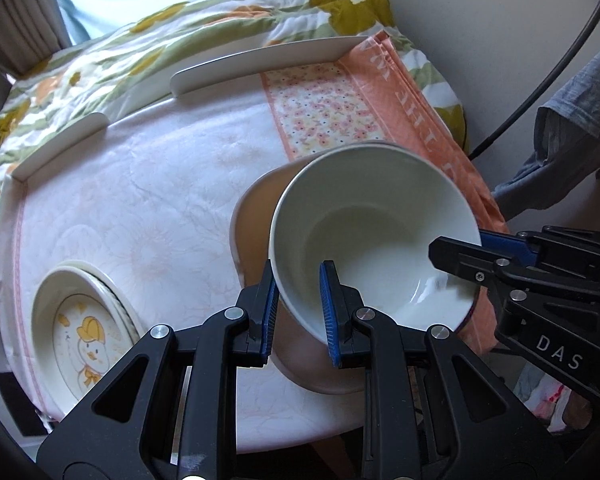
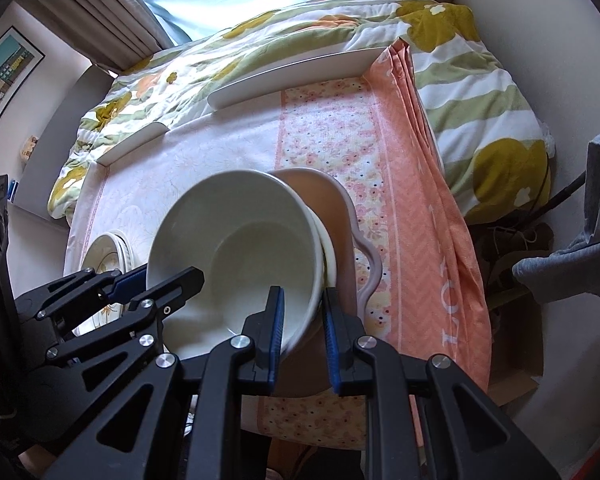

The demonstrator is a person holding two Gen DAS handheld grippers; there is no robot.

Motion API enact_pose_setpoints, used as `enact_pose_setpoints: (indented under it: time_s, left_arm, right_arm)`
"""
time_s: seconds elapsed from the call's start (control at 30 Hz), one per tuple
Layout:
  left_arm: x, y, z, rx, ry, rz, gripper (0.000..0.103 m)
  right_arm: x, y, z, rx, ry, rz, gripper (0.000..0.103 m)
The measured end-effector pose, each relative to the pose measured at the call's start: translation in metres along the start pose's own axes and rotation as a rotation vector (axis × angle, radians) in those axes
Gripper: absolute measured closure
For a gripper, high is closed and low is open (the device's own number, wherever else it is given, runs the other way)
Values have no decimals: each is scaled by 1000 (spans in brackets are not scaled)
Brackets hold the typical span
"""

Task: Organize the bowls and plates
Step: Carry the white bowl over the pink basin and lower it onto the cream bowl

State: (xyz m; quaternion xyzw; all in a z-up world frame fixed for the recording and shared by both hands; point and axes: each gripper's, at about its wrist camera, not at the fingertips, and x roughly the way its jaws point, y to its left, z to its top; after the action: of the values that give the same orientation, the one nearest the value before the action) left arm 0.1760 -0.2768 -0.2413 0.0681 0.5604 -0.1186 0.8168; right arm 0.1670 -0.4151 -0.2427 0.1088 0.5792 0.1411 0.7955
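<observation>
The white table (image 2: 240,94) wears a pale floral cloth (image 1: 160,200) with an orange border (image 2: 420,208) along its right edge. A tan dish (image 2: 336,208) sits near that edge, stacked duck plates (image 1: 82,340) by the near-left corner.

The white ceramic bowl (image 1: 374,236) covers most of the peach-coloured dish with a wavy rim (image 1: 256,216) beneath it, so that dish's full shape cannot be told. The duck-printed plate stack (image 1: 80,332) near the table's left edge is partly hidden behind the left gripper (image 1: 298,312); how many plates it holds is unclear.
</observation>
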Motion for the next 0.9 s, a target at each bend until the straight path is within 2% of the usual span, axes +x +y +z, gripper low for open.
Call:
enact_pose_setpoints:
  time_s: [0.6,0.73,0.9]
  left_arm:
    - [0,1,-1,-5,2,2,85]
    - [-17,3,1,-11,-46,-3,85]
    - [-51,5,1,-28,-130,-12,85]
  right_arm:
    - [-1,0,0,-4,-10,11,86]
    - [-13,-4,1,-5,-44,31,86]
    - [-46,0,3,-52,-131,47,86]
